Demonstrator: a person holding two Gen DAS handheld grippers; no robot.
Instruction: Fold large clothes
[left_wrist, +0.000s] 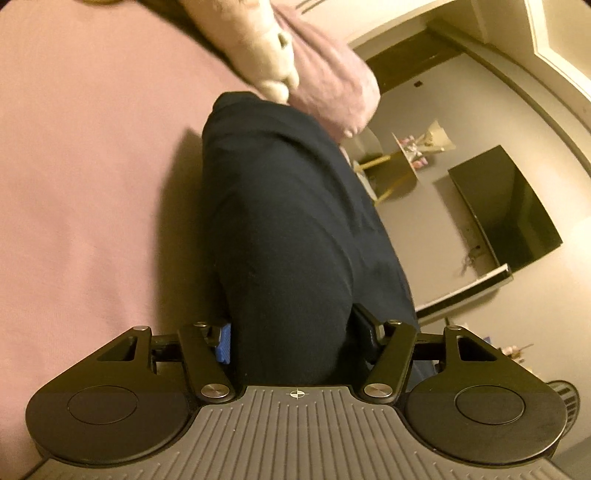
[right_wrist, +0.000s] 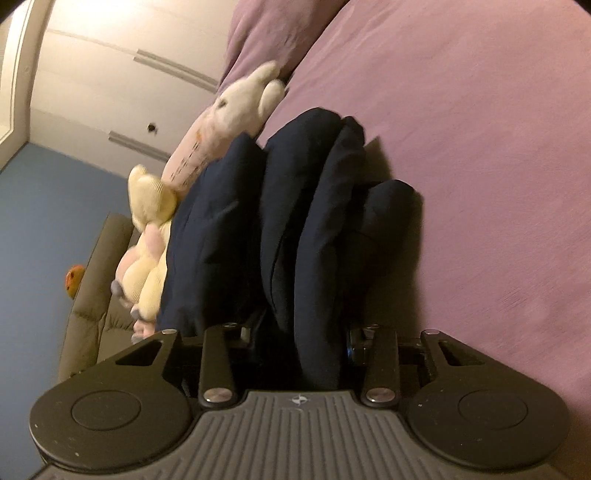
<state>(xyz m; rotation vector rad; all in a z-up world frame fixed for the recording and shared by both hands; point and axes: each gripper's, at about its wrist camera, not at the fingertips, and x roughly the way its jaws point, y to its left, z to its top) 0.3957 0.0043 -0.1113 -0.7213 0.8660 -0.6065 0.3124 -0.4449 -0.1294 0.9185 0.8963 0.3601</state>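
A: Your left gripper (left_wrist: 291, 343) has a thick bundle of the dark navy garment (left_wrist: 295, 229) between its jaws, part-closed, pads pressing each side. The cloth hangs over the pink bed sheet (left_wrist: 85, 177).

B: And my right gripper (right_wrist: 299, 343)?

A: Narrower, clamped on gathered folds of the same garment (right_wrist: 295, 206), bunched into about 4 ridges. I judge you grip 2 points so the cloth lifts evenly for a fold.

B: Anything near?

A: Plush toys (right_wrist: 155, 236) touch its far edge, so they may snag.

B: Labels?

A: No readable writing.
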